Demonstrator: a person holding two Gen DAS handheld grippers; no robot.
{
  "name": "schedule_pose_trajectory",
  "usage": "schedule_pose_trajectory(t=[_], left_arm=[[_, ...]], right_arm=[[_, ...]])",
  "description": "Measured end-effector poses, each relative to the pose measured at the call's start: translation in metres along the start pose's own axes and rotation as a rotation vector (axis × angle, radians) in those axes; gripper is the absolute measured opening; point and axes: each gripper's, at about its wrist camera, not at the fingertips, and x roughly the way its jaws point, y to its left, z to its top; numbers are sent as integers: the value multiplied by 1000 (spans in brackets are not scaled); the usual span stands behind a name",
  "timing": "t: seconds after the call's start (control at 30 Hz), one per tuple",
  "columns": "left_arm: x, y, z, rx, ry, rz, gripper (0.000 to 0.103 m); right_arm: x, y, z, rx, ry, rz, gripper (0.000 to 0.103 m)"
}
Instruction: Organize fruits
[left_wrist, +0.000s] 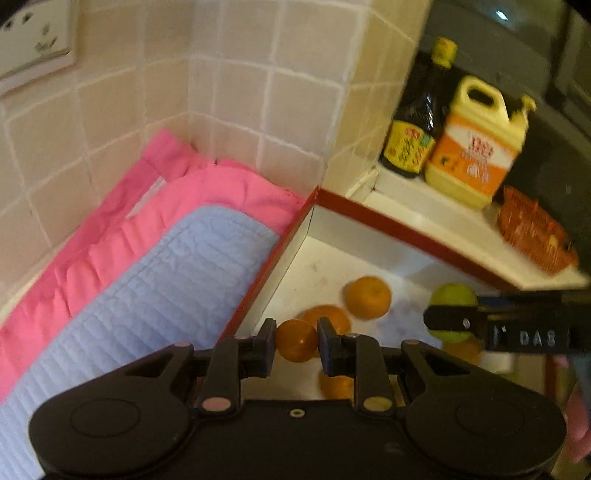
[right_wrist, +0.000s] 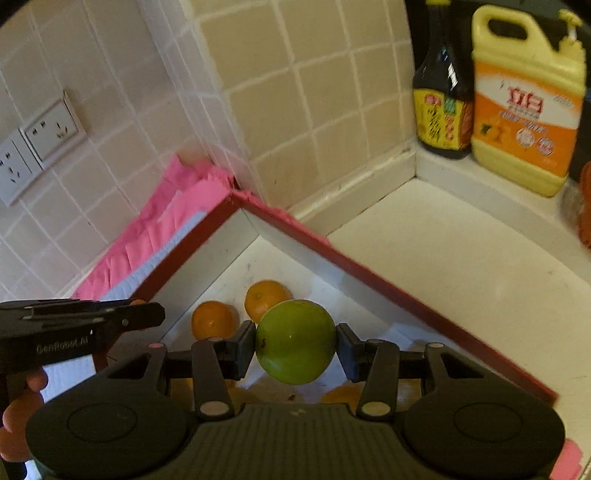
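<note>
Left fingers pinching an orange, right fingers a green apple, oranges beneath half hidden.

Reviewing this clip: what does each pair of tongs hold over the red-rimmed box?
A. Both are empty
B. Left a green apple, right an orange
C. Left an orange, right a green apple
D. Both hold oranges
C: the left tongs pinch an orange, while the right tongs clamp a green apple above the red-rimmed box.
</note>
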Motion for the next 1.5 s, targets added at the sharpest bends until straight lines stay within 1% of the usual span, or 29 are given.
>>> schedule_pose_trajectory(t=[0.03,0.13,0.27,0.33,0.37,0.43,0.47,0.5,0.57,0.6,0.63,0.67,0.7,0.73,0.8,0.83,1.0,1.1,1.2,1.3,1.43,1.5], left_arm=[[3,-1,-1,17,5,13,27],[13,-4,-4,45,41,-9,28],[29,-19,-14,139,73,69,28],[38,-19,-19,152,97,84,29],[40,-19,-21,155,105,80,30],[40,-19,-23,153,99,78,30],[40,-18,-24,149,99,75,32],[40,-17,-24,142,101,68,38],[37,-18,-24,133,106,51,43],[34,-19,-23,136,101,54,49],[29,-21,-23,142,87,63,54],[22,-22,-23,147,67,75,62],[15,-22,-22,146,49,85,75],[6,-21,-21,140,28,82,78],[-10,-19,-18,127,0,70,78],[-18,-18,-16,124,-14,71,78],[-61,-23,-15,109,-83,113,78],[-90,-28,-21,79,-130,130,80],[-115,-33,-34,35,-156,183,80],[-141,-38,-50,14,-174,239,80],[-181,-46,-65,-13,-207,293,80],[-197,-51,-71,-42,-211,315,80]], right_arm=[[5,2,0,-5,8,-8,49],[17,6,0,-30,29,-34,49],[25,4,-1,-18,46,-48,49],[28,2,-2,-12,55,-57,49],[28,1,-3,-8,54,-55,49],[28,1,-3,-9,55,-53,49],[28,0,-4,-9,54,-53,49],[28,0,-4,-8,54,-53,49],[29,0,-3,0,59,-55,50],[29,1,-2,5,63,-58,50],[27,1,-1,8,60,-58,54],[24,2,-1,11,53,-57,58],[19,3,0,15,43,-52,67],[13,4,0,18,31,-47,76],[0,7,2,22,5,-34,86],[-5,9,2,25,-1,-31,89],[-36,16,-2,71,-27,-43,94],[-58,25,-8,88,-66,-96,96],[-80,39,-21,112,-125,-178,99],[-100,57,-33,61,-128,-190,99],[-134,85,-46,-2,-175,-245,100],[-149,96,-55,-29,-182,-239,100]])
